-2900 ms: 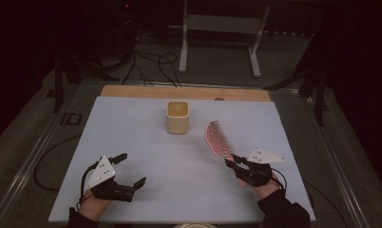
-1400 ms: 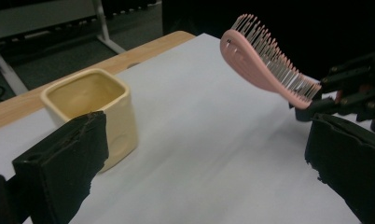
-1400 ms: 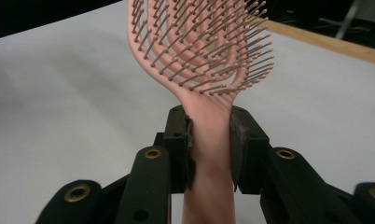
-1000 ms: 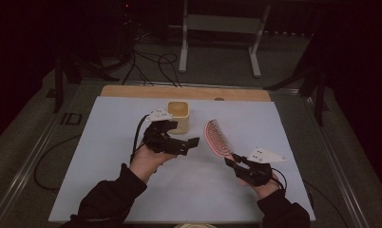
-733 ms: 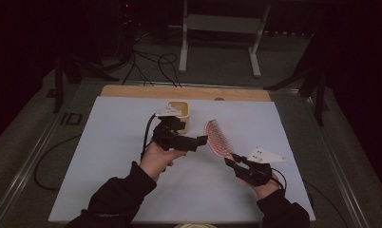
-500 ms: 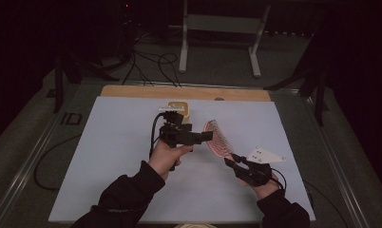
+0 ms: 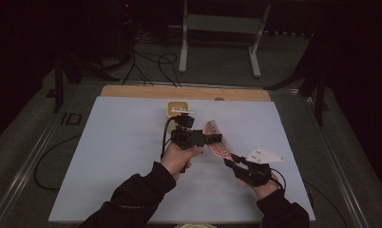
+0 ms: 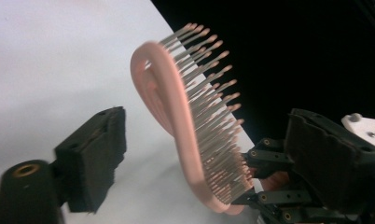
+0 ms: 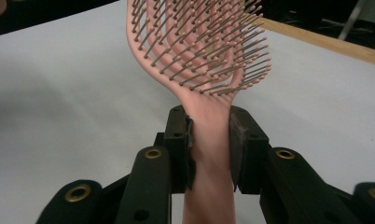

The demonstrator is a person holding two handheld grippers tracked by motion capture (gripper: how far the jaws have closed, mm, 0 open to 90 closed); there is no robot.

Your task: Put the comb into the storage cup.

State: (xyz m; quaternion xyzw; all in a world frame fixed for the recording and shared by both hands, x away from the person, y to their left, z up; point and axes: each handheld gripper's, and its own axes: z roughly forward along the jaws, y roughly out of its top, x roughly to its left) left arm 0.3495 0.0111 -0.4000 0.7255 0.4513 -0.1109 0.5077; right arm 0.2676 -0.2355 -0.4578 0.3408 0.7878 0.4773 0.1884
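A pink hairbrush (image 7: 221,150) stands tilted above the white table cover, bristles (image 9: 199,46) facing my right gripper's camera. My right gripper (image 7: 233,160) is shut on its handle (image 9: 209,154), at the right front of the table. My left gripper (image 7: 213,138) reaches in from the left at the brush head. In the left gripper view the brush head (image 8: 176,116) stands between its two jaws, and neither pad touches it. Those jaws (image 8: 209,154) have just been closing and are still open. A yellow cup (image 7: 176,109) stands just behind my left hand.
The white cover (image 7: 108,156) spans the table, with a wooden strip (image 7: 132,91) along its far edge. Beyond the table, a metal stand (image 7: 217,23) and cables (image 7: 151,61) are on the dark floor. A cable (image 7: 42,166) runs along the table's left side.
My left hand came from the table's front left, passed the yellow cup, and moved right and down until its jaws bracket the brush head. The right gripper and brush stayed put.
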